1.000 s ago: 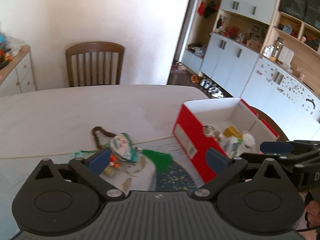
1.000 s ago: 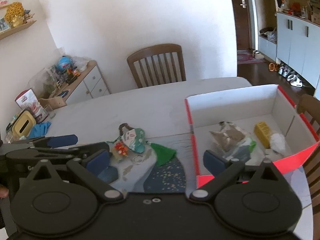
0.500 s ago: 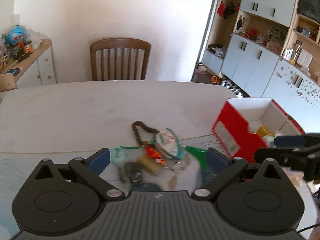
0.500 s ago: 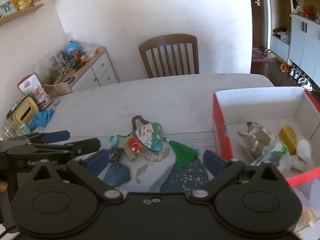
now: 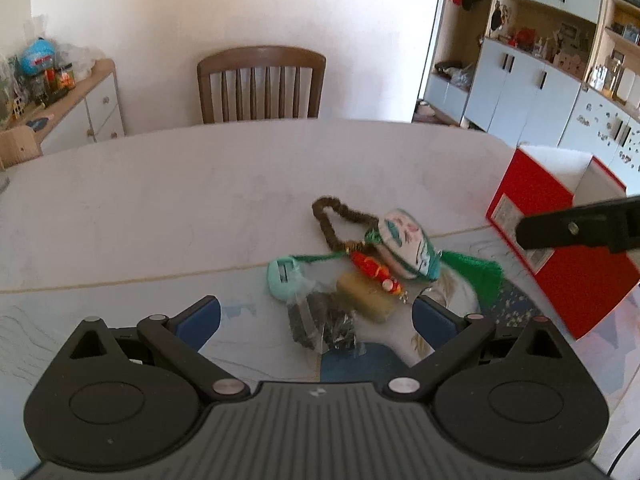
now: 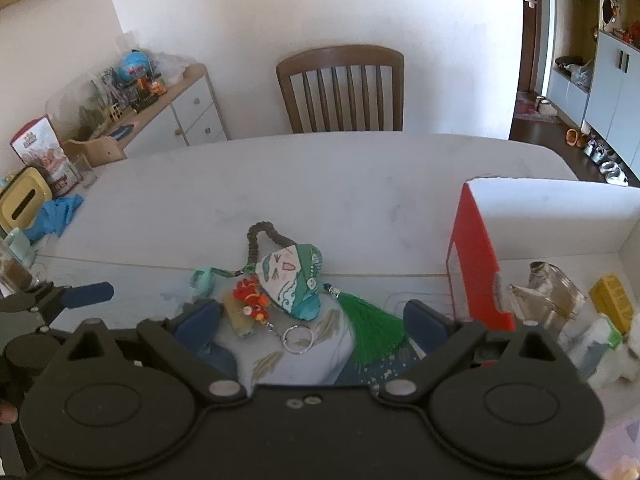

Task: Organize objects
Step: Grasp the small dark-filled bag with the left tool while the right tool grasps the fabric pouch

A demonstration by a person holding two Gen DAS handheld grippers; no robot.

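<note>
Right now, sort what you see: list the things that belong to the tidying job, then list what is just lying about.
Job: red box; embroidered pouch with green tassel; orange charm; mint sharpener; tan block.

Lying about: chair; sideboard; blue cloth.

Soft daylight fills the room — the wall [image 5: 160,20] glows pale and even, a little washed out. The table [image 5: 160,200] takes it flatly, with only faint shadows under the trinkets. Both views bulge like fishbowls: the cabinets [image 5: 540,80] lean and the door frame [image 6: 528,40] bows at the right edge. Corners go dark. The box [image 6: 476,256] contents smear toward the right edge — soft, slightly blurred.
</note>
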